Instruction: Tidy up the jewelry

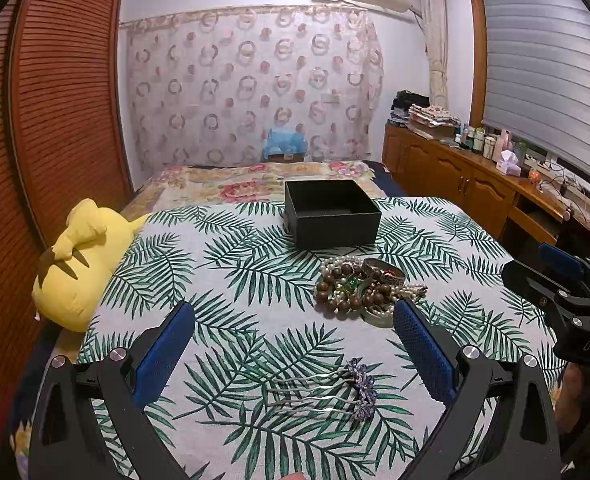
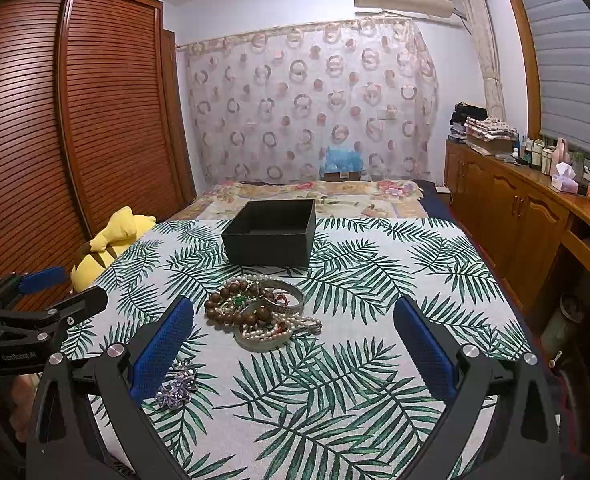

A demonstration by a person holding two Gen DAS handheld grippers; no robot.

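Just in front of one black box (image 1: 332, 216) lies a tangled heap of jewelry (image 1: 365, 290): brown beads, pearls, metal bangles. Nearer than the heap lies one purple-flowered hair comb (image 1: 335, 390). Both the left gripper (image 1: 295, 354) and right gripper (image 2: 293, 346) hover with fingers spread, holding nothing.

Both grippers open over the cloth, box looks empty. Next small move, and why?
Probably lower the left gripper onto the flower hairpin and close. It lies alone on the leaf cloth, between the open fingers, apart from the tangled jewelry pile. The black box beyond is open, and the right gripper holds nothing.
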